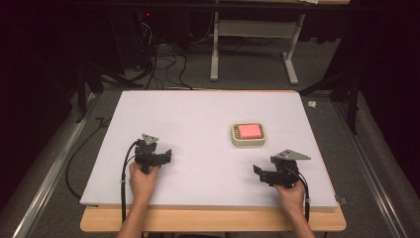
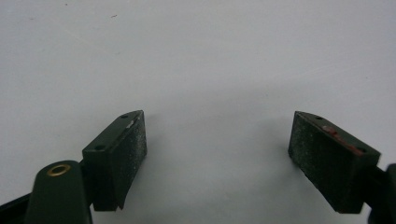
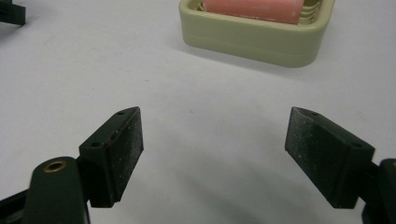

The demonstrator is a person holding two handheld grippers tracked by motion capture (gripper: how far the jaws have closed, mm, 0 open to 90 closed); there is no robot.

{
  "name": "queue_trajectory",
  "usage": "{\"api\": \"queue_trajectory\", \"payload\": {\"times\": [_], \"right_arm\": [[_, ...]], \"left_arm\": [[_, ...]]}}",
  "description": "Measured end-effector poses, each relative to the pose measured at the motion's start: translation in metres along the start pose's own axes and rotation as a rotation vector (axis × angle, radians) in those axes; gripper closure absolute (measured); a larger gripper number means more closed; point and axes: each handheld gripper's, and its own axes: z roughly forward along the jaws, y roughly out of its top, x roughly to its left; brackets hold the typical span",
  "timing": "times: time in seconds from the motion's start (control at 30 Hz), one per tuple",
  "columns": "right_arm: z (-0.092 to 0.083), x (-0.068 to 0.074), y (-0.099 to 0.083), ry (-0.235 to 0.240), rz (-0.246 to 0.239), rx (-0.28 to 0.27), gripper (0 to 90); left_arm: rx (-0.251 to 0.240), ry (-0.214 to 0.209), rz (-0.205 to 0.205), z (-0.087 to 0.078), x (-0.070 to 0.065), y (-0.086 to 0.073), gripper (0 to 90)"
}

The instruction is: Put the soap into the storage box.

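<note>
A cream soap dish holding a pink bar of soap sits right of centre on the white board. My left gripper rests near the board's front left, and in the left gripper view its jaws stand wide apart over bare white surface. My right gripper is at the front right, a short way in front of the dish. In the right gripper view it is open with nothing between its jaws, the soap dish and the pink soap lying just ahead.
The white board lies on a wooden table. Black cables and a white table frame are on the floor behind. A small white scrap lies off the board's right edge. The other gripper shows far left.
</note>
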Motion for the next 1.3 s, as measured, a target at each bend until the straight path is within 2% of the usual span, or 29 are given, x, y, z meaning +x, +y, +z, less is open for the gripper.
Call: {"api": "queue_trajectory", "payload": {"times": [0.37,0.57,0.93,1.3], "right_arm": [[0.006,-0.003,-0.003,-0.023,-0.003,0.025,20.3],[0.011,-0.002,-0.003,-0.053,-0.037,0.050,21.4],[0.015,-0.004,-0.005,-0.069,-0.032,0.073,21.6],[0.018,-0.002,-0.006,-0.082,-0.052,0.092,21.2]], "left_arm": [[0.000,0.000,0.000,0.000,0.000,0.000,19.9],[0.000,0.000,0.000,0.000,0.000,0.000,19.9],[-0.002,0.000,-0.003,0.000,0.000,0.000,19.9],[-0.002,0.000,-0.002,0.000,0.000,0.000,19.9]]}}
